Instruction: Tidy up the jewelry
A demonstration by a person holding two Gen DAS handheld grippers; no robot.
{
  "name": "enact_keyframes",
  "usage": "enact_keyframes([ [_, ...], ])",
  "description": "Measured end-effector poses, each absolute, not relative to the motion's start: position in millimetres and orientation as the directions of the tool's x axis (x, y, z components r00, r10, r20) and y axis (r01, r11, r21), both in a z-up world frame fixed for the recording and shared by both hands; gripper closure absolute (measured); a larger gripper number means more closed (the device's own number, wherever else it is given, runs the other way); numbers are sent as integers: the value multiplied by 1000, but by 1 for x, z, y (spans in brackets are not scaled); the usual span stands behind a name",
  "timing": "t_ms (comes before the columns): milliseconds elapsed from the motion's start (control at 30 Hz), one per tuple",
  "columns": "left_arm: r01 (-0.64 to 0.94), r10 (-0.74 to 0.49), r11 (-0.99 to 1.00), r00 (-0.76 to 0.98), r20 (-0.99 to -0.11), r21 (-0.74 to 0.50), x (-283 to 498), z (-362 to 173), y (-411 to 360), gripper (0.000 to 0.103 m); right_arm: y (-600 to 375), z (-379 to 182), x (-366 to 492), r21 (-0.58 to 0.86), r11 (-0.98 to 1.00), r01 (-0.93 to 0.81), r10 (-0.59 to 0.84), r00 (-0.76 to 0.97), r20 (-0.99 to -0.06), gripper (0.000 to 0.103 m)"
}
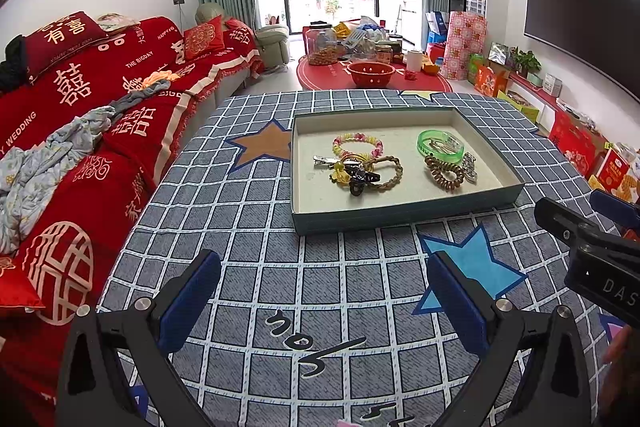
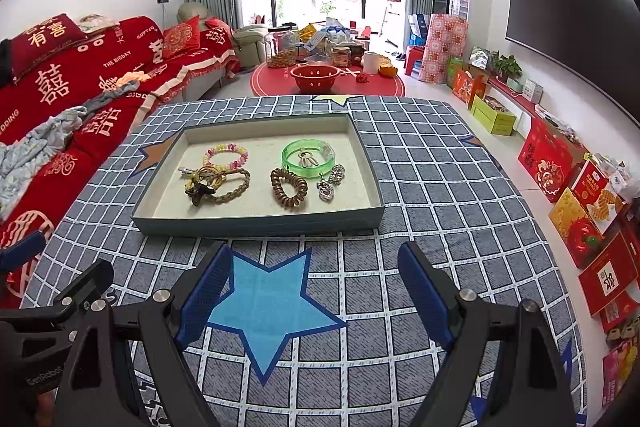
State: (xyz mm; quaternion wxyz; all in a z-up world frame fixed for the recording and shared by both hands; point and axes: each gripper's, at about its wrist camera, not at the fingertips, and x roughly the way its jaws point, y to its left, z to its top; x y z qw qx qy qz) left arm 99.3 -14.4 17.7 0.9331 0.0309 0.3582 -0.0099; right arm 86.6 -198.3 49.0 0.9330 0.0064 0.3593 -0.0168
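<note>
Every piece already lies inside the tray (image 2: 256, 223), while both the left gripper (image 1: 320, 303) and right gripper (image 2: 316, 291) hover before it, jaws wide and empty.

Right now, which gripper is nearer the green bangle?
Right. The right gripper sits just left of the green bangle; the left gripper sits farther left, facing the hair-tie pile.

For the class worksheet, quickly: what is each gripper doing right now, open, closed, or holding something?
Left gripper: open, holding nothing, above the checked tablecloth.
Right gripper: open, holding nothing, short of the jewelry tray.
</note>
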Motion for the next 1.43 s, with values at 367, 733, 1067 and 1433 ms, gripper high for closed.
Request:
enact_keyframes([
  [367, 42, 4, 998, 744, -669, 52, 99, 18, -15, 0, -199, 49, 87, 0, 999, 37, -27, 741, -671, 16],
  [733, 38, 7, 998, 740, -672, 52, 98, 17, -15, 0, -199, 49, 87, 1, 999, 36, -26, 741, -671, 16],
  [1067, 43, 2, 998, 738, -675, 50, 98, 14, -15, 0, -197, 51, 84, 4, 999, 33, -22, 739, -673, 16],
  [1433, 50, -8, 998, 738, -675, 43, 97, 13, -15, 0, -197, 51, 84, 5, 999, 34, -22, 739, -673, 16],
])
